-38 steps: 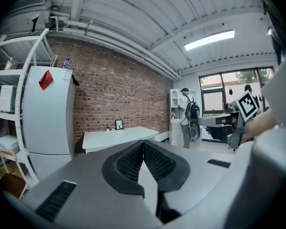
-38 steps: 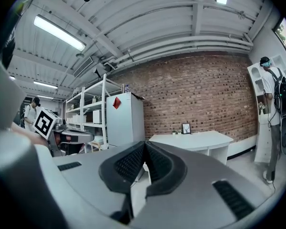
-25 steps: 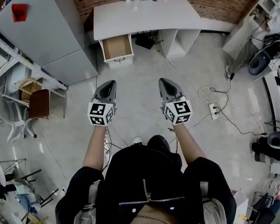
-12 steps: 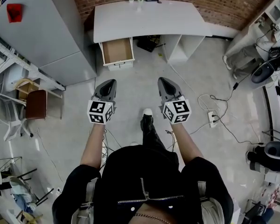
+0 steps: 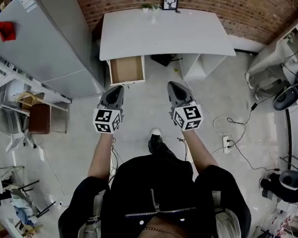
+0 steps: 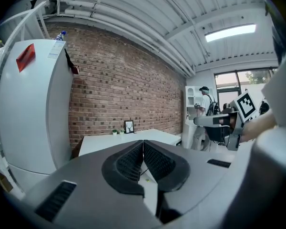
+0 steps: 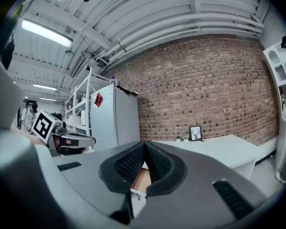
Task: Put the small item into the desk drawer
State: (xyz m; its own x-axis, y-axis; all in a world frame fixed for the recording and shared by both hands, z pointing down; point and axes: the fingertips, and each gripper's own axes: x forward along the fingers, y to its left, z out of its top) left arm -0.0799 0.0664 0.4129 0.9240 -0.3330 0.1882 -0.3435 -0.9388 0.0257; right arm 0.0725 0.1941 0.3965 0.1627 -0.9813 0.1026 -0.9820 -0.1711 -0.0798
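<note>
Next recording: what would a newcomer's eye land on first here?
The left gripper and right gripper are held side by side mid-picture, jaws shut on nothing. Ahead, the white desk against the brick wall has its drawer pulled open, wooden inside bare. A grey fridge stands left.

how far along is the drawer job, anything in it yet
Done: the wood-lined drawer of the white desk stands pulled open. In hand: nothing that shows. The left tool and right tool are both shut, with no item visible between their jaws, and both are short of the desk. Left: the drawer looks empty and no small item is in view, so putting it in is yet to do.
</note>
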